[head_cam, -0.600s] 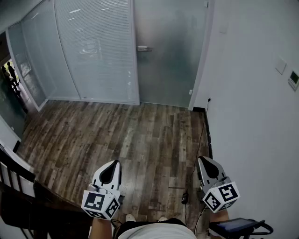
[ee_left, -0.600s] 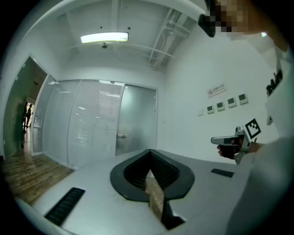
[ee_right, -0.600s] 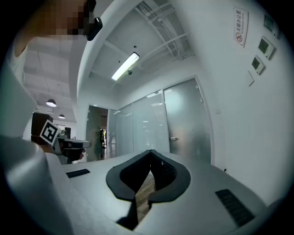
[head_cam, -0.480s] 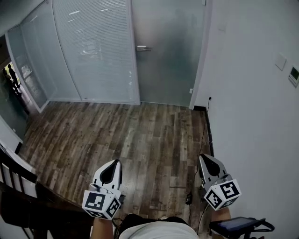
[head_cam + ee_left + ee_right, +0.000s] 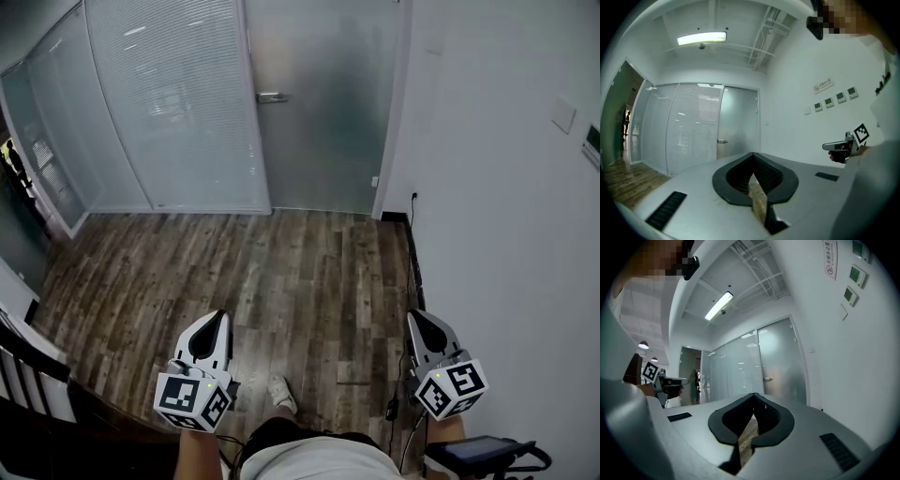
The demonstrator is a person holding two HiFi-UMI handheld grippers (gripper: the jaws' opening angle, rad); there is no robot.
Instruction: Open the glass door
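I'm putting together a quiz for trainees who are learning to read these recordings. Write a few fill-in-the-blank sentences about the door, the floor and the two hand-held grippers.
1. The glass door is ___.
2. In the head view, its handle sits at the door's ___ edge.
3. The floor is laid in ___ planks.
4. The left hand-held gripper and the right hand-held gripper have their jaws together and hold ___.

Missing words: closed; left; wood; nothing.
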